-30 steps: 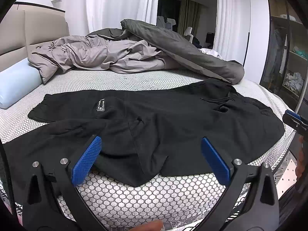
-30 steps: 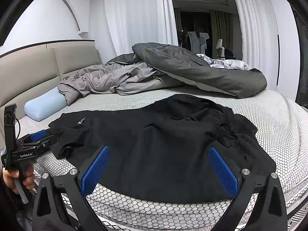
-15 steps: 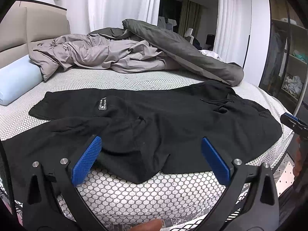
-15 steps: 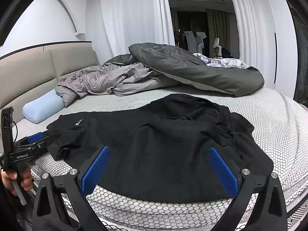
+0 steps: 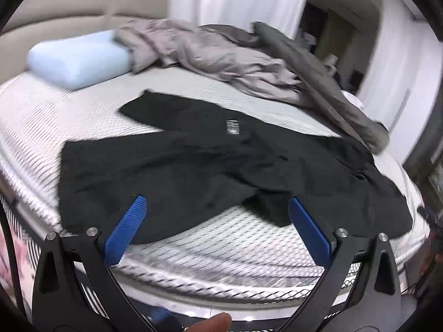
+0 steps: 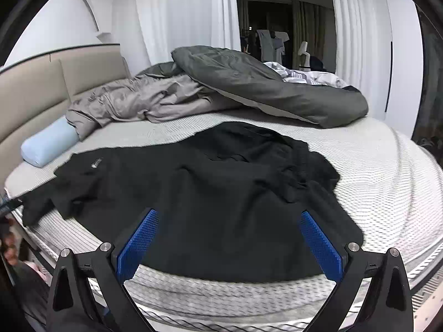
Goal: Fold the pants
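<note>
Black pants (image 5: 210, 166) lie spread on the bed, legs toward the left and waistband toward the right, with a small white label (image 5: 232, 127) on the far leg. My left gripper (image 5: 217, 227) hovers open at the near bed edge, by the gap between the two legs, holding nothing. In the right wrist view the pants (image 6: 221, 193) fill the middle, with the bunched waistband (image 6: 299, 166) to the right. My right gripper (image 6: 231, 239) is open above the near edge of the seat area, holding nothing. The left gripper (image 6: 8, 204) shows at the far left edge there.
The bed has a honeycomb-patterned mattress cover (image 6: 387, 182). A light blue pillow (image 5: 80, 61) lies at the headboard, with a crumpled grey duvet (image 6: 155, 99) and a dark grey duvet (image 6: 263, 85) behind the pants. White curtains (image 6: 180, 13) hang beyond. A fingertip (image 5: 210, 325) shows at the bottom edge.
The left gripper has swung quickly leftward and higher, blurring its view; the pant legs and pillow now sit centred. The right gripper drifted slightly. Both stay open.
</note>
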The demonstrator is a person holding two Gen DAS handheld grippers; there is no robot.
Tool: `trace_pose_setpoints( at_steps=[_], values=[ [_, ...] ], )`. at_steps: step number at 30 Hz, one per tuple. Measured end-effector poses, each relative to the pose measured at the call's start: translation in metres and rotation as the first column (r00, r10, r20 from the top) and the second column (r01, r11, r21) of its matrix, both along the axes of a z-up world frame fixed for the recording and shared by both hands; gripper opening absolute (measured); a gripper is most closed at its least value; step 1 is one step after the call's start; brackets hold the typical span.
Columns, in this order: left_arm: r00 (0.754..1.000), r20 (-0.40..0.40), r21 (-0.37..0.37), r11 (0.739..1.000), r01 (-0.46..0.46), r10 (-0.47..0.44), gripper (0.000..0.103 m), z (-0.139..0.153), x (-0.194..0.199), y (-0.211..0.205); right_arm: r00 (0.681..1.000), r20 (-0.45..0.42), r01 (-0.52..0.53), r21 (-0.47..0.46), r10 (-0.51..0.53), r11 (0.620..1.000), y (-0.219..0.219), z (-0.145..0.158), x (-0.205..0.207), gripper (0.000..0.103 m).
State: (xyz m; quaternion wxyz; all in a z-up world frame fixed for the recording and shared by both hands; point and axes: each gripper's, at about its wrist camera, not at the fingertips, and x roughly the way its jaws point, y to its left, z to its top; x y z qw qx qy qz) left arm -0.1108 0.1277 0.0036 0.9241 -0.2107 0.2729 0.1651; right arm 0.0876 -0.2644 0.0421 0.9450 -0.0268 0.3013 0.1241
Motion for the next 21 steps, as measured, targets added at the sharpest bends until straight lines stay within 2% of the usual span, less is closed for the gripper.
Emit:
trace_pose_setpoints(
  at_steps=[4, 7, 11, 16, 18, 20, 21],
  values=[
    [0.996, 0.002, -0.105, 0.991, -0.086, 0.087, 0.102, -0.01, -0.033, 0.04, 0.999, 0.013, 0.04, 0.006, -0.04, 0.999, -0.022, -0.009, -0.002, 0.103],
    [0.992, -0.014, -0.14, 0.982, -0.128, 0.127, 0.102, -0.021, -0.047, 0.059, 0.998, 0.024, 0.052, 0.071, -0.053, 0.996, -0.037, -0.011, -0.005, 0.103],
    [0.991, -0.059, -0.241, 0.962, -0.133, 0.122, 0.087, -0.045, -0.061, 0.079, 0.996, 0.027, 0.079, 0.114, -0.082, 0.99, -0.046, -0.01, -0.008, 0.103],
    [0.992, -0.088, -0.371, 0.921, -0.116, 0.09, 0.081, -0.079, -0.069, 0.1, 0.995, 0.025, 0.091, 0.131, -0.095, 0.987, -0.045, -0.01, -0.008, 0.103],
    [0.991, -0.102, -0.411, 0.904, -0.116, 0.081, 0.079, -0.089, -0.066, 0.104, 0.995, 0.008, 0.096, 0.141, -0.098, 0.985, -0.043, -0.012, -0.007, 0.103],
    [0.99, -0.095, -0.438, 0.889, -0.133, 0.102, 0.066, -0.095, -0.062, 0.11, 0.995, -0.001, 0.1, 0.153, -0.101, 0.983, -0.04, -0.015, -0.008, 0.103],
    [0.989, -0.085, -0.427, 0.893, -0.143, 0.118, 0.065, -0.095, -0.063, 0.113, 0.995, -0.006, 0.102, 0.154, -0.102, 0.983, -0.039, -0.016, -0.008, 0.103]
  ],
)
